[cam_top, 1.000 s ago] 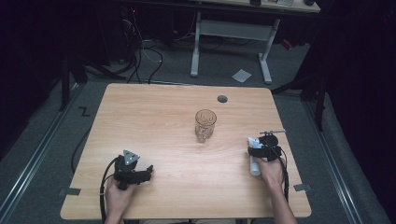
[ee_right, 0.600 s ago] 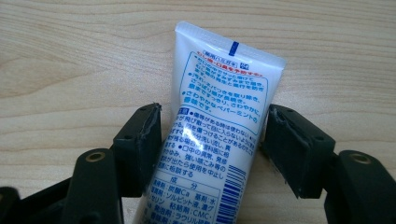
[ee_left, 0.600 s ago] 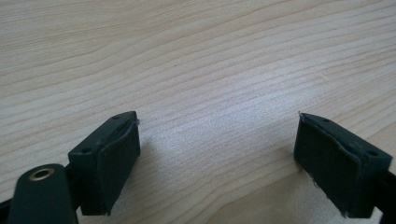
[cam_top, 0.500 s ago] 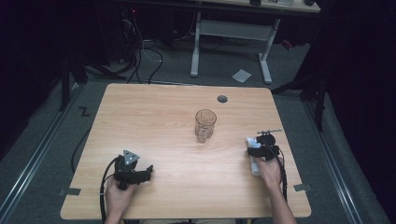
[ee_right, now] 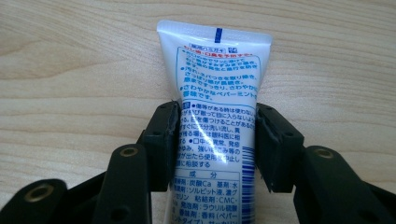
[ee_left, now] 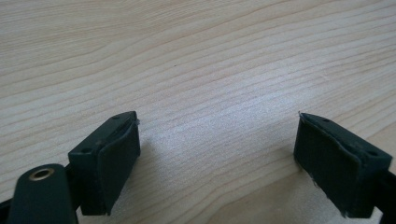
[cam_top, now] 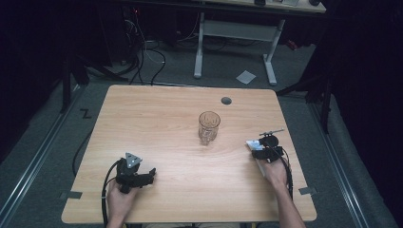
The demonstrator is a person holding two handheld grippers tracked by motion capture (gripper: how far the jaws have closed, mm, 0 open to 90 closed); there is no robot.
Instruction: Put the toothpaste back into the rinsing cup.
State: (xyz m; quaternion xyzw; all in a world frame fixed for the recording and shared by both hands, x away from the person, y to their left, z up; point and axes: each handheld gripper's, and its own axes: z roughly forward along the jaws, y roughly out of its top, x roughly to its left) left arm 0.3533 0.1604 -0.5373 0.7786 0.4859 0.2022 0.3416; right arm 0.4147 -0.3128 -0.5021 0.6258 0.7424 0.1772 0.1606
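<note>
Wooden table [cam_top: 157,118], pale with fine straight grain and rounded corners, seen from above on a grey carpeted floor. Near the front left edge, the left hand [cam_top: 119,199] holds the left gripper [cam_top: 151,175] low over bare wood; its jaws stand wide apart with nothing between them, and in the left gripper view the pads [ee_left: 114,161] appear as blocky black rubber faces with worn edges above the grain. A black cable [cam_top: 105,190] loops back from this gripper toward the table edge. At mid-table stands a glass [cam_top: 209,127], clear, patterned, upright and cylindrical, well apart from both grippers. Behind it lies a small dark round port [cam_top: 226,100] set in the tabletop. Near the right edge, the right hand [cam_top: 274,172] holds the right gripper [cam_top: 253,148], whose jaws have just been closing and now press on both sides of the tube [ee_right: 215,93]. The tube lies flat on the wood, a soft white plastic body printed in blue and red characters with a glossy highlight; its long axis runs along the jaws, and its flat crimped end points away from the hand, toward the far side of the table. In the high view the tube [cam_top: 252,143] shows as a pale end just past the jaws. Its cap end is hidden below the jaws.
</note>
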